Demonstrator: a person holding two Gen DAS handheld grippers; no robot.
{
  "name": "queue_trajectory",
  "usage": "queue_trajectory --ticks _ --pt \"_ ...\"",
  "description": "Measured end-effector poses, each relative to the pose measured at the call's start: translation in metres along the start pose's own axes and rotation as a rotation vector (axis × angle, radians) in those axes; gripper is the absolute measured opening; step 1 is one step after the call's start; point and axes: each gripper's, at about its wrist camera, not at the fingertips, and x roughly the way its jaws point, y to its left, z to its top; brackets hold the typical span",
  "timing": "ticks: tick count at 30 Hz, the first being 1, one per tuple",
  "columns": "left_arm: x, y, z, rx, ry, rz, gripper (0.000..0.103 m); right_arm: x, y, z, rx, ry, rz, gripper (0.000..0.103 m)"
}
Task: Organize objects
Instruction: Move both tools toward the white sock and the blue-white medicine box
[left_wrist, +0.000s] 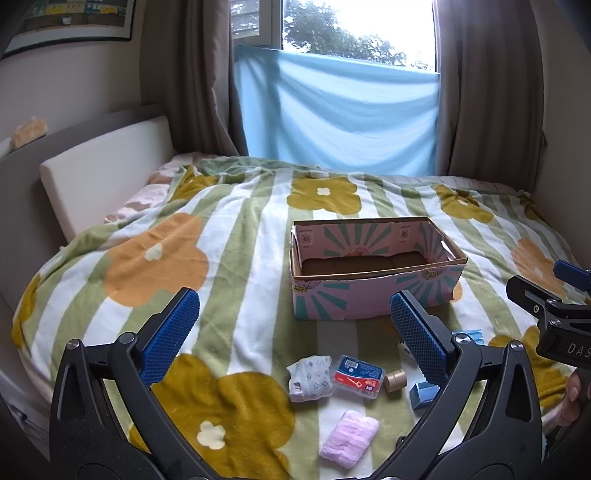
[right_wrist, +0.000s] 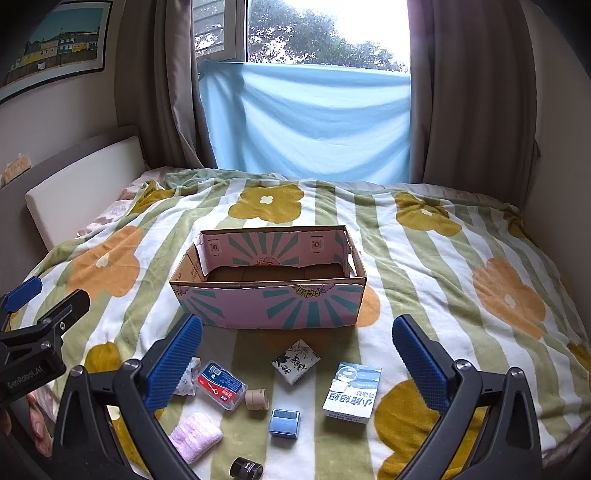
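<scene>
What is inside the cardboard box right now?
The cardboard box shows only bare brown floor; none of the loose items are in it. Its near wall hides the front strip of the floor in both views.

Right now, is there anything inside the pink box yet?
Empty, as far as shows. The pink box is open on top, and only its bare brown floor is visible in both views; the near wall hides the front strip.

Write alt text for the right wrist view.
An open, empty cardboard box sits on a floral striped blanket, with small items lying loose before it: a floss box, tape roll, blue box and carton. The open right tool frames them.
</scene>
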Motion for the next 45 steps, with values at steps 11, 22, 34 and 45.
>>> queue_trajectory --ticks 11,22,34,45 --pt "-0.0003 -0.0017 -0.0009 0.001 0.013 -0.021 0.103 -0.0012 0.001 -0.0007 0.001 -0.002 0.003 0.103" --pt "-0.0005 0.0002 -0.0018 -0.008 0.017 -0.034 0.103 -0.001 0.0016 -0.0009 0.0 -0.002 0.002 0.103" --pt "0.0004 -0.0014 -0.004 -0.008 0.023 -0.048 0.103 -0.0018 0.0053 -0.0015 -0.003 -0.006 0.002 0.103" --pt "0.001 -0.0013 -0.0032 -0.008 0.024 -0.048 0.103 -0.0016 0.0053 -0.0006 -0.002 -0.005 0.003 0.103"
